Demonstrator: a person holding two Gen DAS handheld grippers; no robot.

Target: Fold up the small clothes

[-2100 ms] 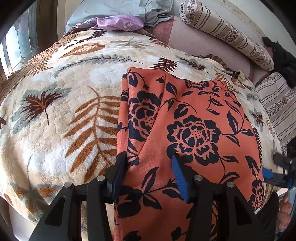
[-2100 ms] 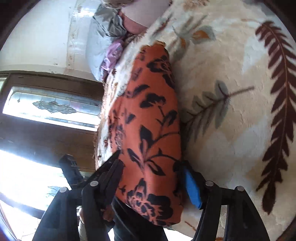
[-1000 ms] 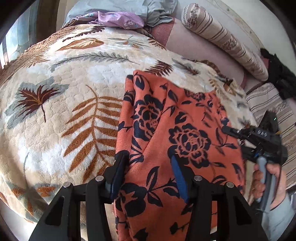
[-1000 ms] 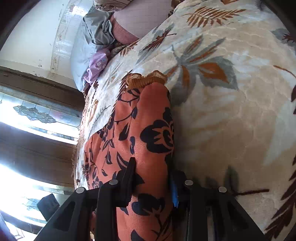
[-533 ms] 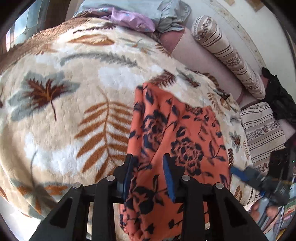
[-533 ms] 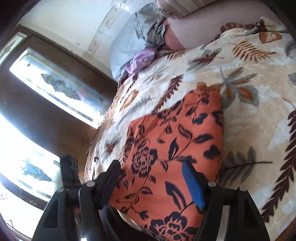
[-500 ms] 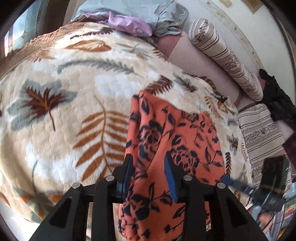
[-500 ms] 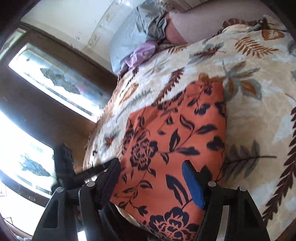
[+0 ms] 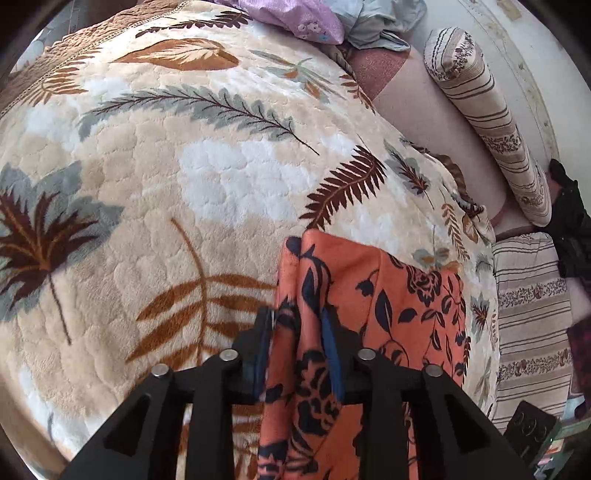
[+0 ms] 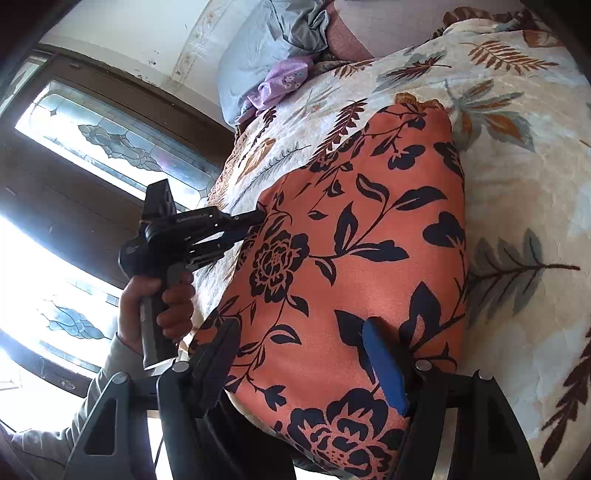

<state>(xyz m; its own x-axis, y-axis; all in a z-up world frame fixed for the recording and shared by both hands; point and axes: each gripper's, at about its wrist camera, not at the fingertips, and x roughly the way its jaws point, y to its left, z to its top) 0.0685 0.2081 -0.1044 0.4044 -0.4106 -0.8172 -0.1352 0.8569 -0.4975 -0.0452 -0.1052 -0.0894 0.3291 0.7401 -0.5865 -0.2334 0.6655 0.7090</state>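
Left gripper (image 9: 297, 345): pinching a bunched fold of the orange floral garment (image 9: 384, 317).
Right gripper (image 10: 308, 356): spread, over it.
Garment: thin, on plush leaf-print blanket (image 9: 155, 177).
Writing: unreadable.

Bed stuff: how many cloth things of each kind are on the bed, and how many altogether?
Orange flowered garment: 1
Leaf-print blanket: 1
Striped pillows: 2
Purple flowered cloth: 1
Grey-blue cloth: 1
Total: 6
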